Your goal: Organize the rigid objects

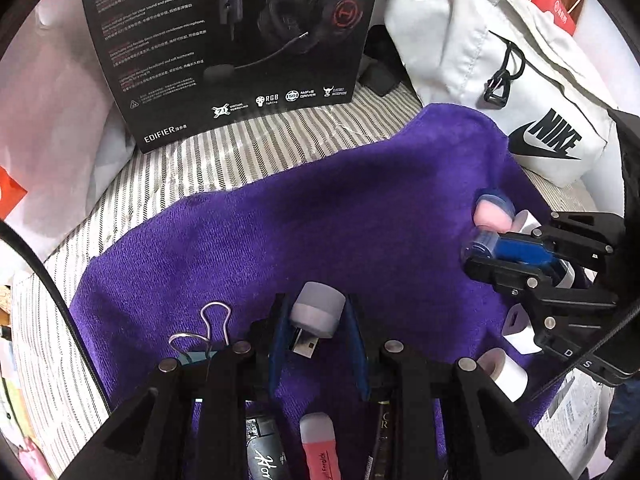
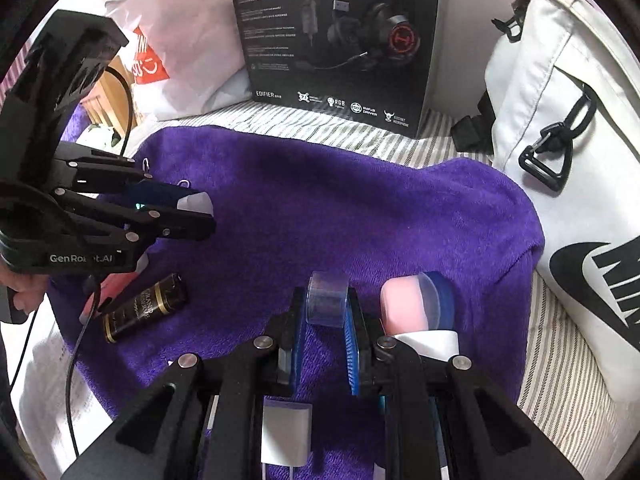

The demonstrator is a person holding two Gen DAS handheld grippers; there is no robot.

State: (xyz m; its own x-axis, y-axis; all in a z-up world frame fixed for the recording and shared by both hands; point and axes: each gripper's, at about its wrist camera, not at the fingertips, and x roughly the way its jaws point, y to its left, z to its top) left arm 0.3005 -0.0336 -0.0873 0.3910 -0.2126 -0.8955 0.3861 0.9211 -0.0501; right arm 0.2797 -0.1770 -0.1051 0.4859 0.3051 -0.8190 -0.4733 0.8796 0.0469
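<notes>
A purple towel (image 1: 320, 216) covers the striped surface; it also shows in the right wrist view (image 2: 360, 208). My left gripper (image 1: 318, 320) is shut on a white USB plug light (image 1: 318, 314) just above the towel; it shows from the side in the right wrist view (image 2: 192, 216). My right gripper (image 2: 327, 304) is shut on a clear blue-tinted cap (image 2: 327, 298); it shows at the right in the left wrist view (image 1: 480, 256). A pink and blue case (image 2: 416, 306) lies right of it. A silver binder clip (image 1: 208, 332) lies left of my left gripper.
A black Edifier headset box (image 1: 240, 48) stands at the back. A white Nike bag (image 1: 520, 80) lies at the right. A dark gold-lettered tube (image 2: 146, 308), a pink highlighter (image 1: 320, 448), white rolls (image 1: 506, 372) and a white charger (image 2: 286, 432) lie on the towel's near side.
</notes>
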